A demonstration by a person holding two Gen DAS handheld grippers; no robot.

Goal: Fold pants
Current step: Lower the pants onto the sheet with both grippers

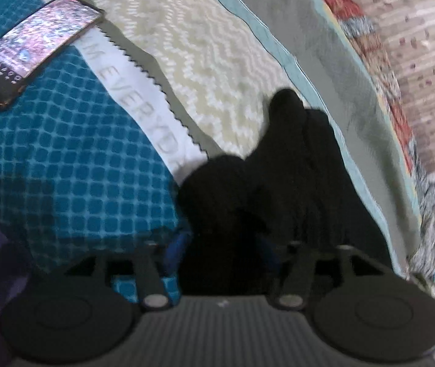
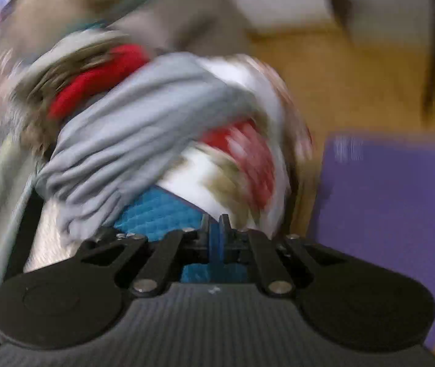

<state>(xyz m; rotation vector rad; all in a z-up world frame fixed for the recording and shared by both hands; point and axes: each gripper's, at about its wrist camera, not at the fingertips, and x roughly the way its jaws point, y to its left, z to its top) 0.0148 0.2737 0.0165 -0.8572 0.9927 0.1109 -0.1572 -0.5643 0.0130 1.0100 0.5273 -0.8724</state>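
The pants [image 1: 278, 189] are black and lie bunched in a dark heap on the bed, low in the left wrist view. One rounded fold rises toward the cream zigzag cover; the rest spreads down between that cover, the teal checked cloth on the left and a grey-green sheet on the right. Their shape is blurred, so legs and waistband cannot be told apart.

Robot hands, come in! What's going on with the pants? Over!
Left gripper open, black pants bunched between. Right gripper shut, empty. Phone on teal cloth nearby.
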